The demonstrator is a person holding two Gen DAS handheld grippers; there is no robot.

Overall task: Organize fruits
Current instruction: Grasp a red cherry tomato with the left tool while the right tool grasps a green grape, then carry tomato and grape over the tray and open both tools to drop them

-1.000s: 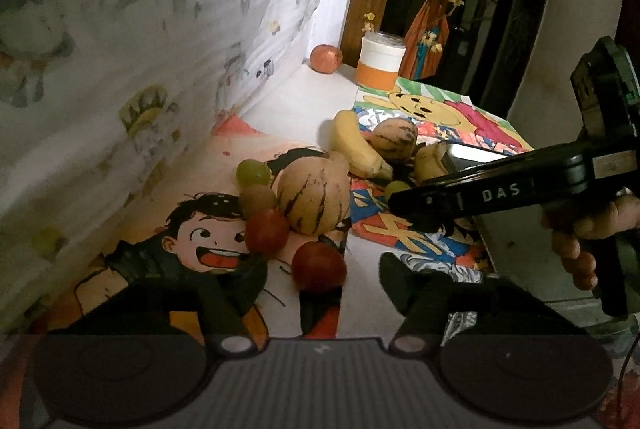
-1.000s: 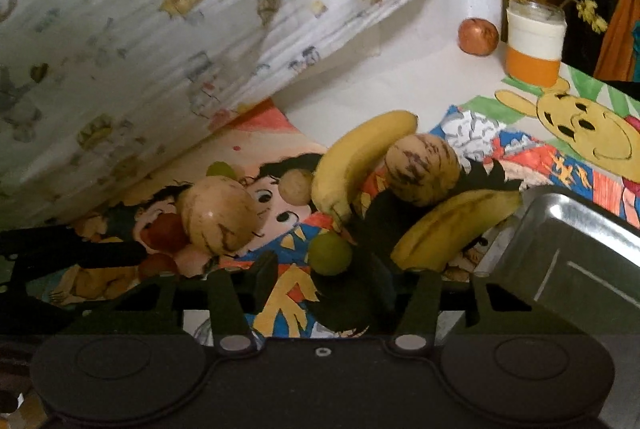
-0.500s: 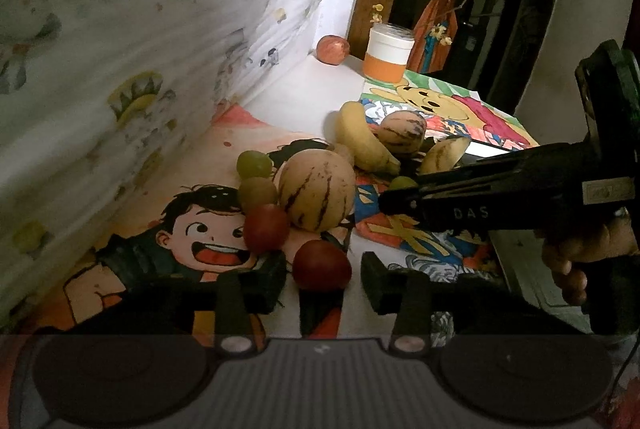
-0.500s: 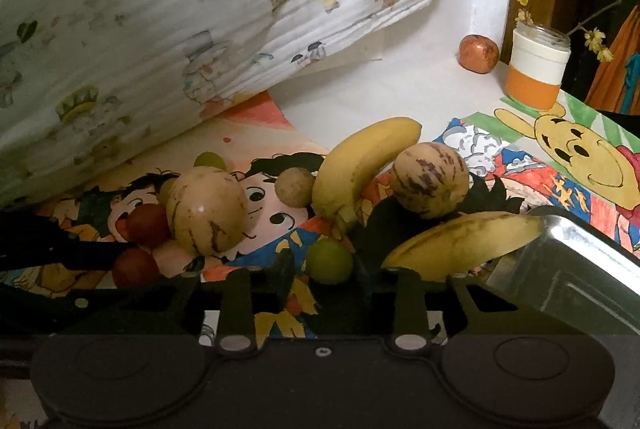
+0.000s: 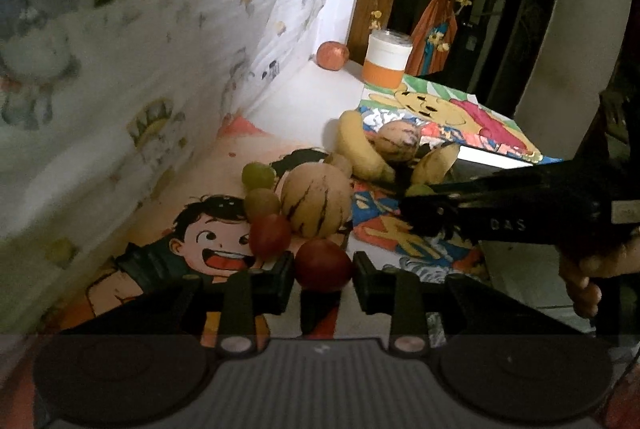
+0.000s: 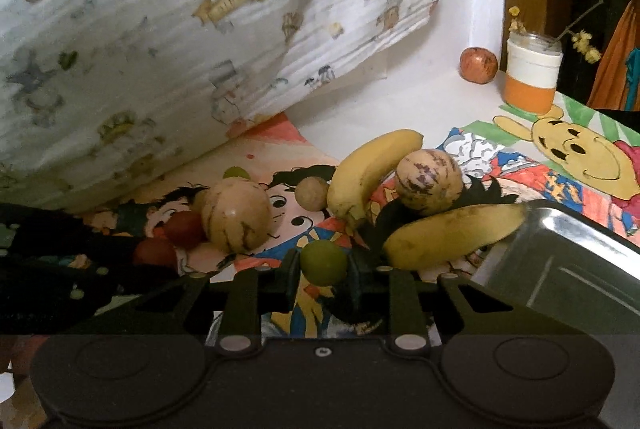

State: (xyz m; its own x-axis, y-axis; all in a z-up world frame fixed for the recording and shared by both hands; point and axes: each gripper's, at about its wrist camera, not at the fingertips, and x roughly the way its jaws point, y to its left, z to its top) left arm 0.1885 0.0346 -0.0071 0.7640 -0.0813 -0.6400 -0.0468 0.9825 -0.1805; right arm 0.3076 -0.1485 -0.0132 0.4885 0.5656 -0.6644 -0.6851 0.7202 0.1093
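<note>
A pile of fruit lies on cartoon mats: two striped melons (image 5: pixel 316 203) (image 6: pixel 430 182), two bananas (image 6: pixel 368 173) (image 6: pixel 452 235), red grapes and green grapes. My left gripper (image 5: pixel 323 275) has its fingers pressed on both sides of a red grape (image 5: pixel 323 265). My right gripper (image 6: pixel 323 269) has its fingers against a green grape (image 6: pixel 323 262); it also shows in the left wrist view (image 5: pixel 428 207), reaching in from the right.
A steel tray (image 6: pixel 560 269) lies at the right, touching one banana. A white-and-orange jar (image 6: pixel 530 77) and an apple (image 6: pixel 478 65) stand at the far corner. A patterned cloth (image 6: pixel 200 29) hangs along the left.
Both grippers have moved forward and narrowed. The left one now has the red grape between its fingers, the right one the green grape.
</note>
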